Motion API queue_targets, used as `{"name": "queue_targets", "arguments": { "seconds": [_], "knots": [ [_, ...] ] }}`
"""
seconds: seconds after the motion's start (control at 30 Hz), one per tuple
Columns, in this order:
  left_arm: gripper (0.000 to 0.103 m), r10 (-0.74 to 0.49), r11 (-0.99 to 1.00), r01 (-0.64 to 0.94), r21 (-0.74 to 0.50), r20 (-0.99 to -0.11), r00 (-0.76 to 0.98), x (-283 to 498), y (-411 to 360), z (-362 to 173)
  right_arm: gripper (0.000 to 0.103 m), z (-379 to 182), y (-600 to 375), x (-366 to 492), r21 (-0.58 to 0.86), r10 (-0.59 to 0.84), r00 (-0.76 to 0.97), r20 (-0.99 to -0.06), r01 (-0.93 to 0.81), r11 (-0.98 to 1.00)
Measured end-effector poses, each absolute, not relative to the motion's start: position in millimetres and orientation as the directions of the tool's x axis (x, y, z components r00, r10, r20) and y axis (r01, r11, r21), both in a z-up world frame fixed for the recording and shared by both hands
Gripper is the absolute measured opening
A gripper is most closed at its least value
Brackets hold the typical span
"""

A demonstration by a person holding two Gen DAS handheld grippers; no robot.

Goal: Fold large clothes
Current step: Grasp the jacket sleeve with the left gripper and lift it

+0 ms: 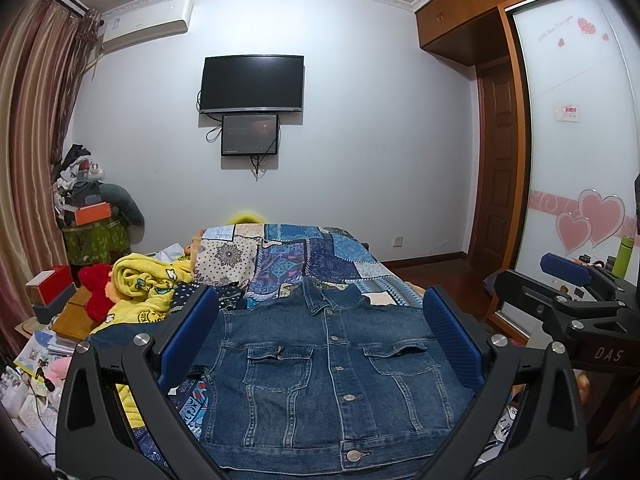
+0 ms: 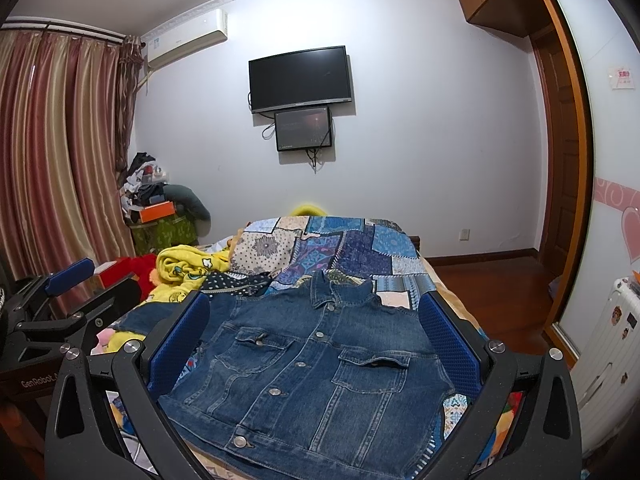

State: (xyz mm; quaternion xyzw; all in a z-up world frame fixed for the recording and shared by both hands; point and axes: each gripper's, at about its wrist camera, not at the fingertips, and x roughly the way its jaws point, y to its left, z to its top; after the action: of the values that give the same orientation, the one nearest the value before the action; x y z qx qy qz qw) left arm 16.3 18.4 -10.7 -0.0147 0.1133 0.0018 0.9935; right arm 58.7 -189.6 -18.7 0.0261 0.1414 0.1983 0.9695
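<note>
Nearest the lens in each wrist view is the claw itself: the left claw (image 1: pixel 320 336) and the right claw (image 2: pixel 316 340) both stand released, jaws spread wide with nothing between the blue pads, held above the near end of the bed. Going left to right, the left side of the bed carries a crumpled yellow blanket (image 1: pixel 148 280) and a red plush toy (image 1: pixel 96 292), well apart from the work. In the middle lies the denim jacket (image 1: pixel 332 380), spread face up on the patchwork quilt (image 1: pixel 304 256), buttoned down the front, collar pointing toward the far wall and hem toward the cameras. One sleeve looks to trail off to the left under the left claw's pad; the right sleeve is hidden, so I cannot tell whether it is tucked or spread. To the right, past the bed edge, are wooden floor and a wardrobe's sliding door (image 1: pixel 576 128). Judging by how it lies, the jacket is laid out and smoothed but no clear fold shows, so nearly all the folding seems left. The garment sits just below and ahead of both claws, framed between each pair of pads in the views, touching neither as far as I can see.
</note>
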Motion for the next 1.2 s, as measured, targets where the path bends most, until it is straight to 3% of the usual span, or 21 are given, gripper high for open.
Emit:
{"name": "queue_targets", "arguments": {
  "seconds": [0.63, 0.97, 1.2],
  "knots": [
    [0.103, 0.041, 0.992, -0.078, -0.094, -0.347, 0.937, 76, 67, -41, 0.103, -36, -156, 104, 0.091, 0.395, 0.837, -0.378, -0.391, 0.916],
    [0.103, 0.194, 0.959, -0.268, -0.092, -0.477, 0.857, 134, 143, -87, 0.103, -63, -119, 157, 0.09, 0.415, 0.771, -0.483, -0.428, 0.899],
    [0.103, 0.31, 0.89, -0.449, -0.081, -0.614, 0.726, 165, 226, -142, 0.103, -81, -84, 192, 0.124, 0.482, 0.691, -0.538, -0.501, 0.856]
  ]
}}
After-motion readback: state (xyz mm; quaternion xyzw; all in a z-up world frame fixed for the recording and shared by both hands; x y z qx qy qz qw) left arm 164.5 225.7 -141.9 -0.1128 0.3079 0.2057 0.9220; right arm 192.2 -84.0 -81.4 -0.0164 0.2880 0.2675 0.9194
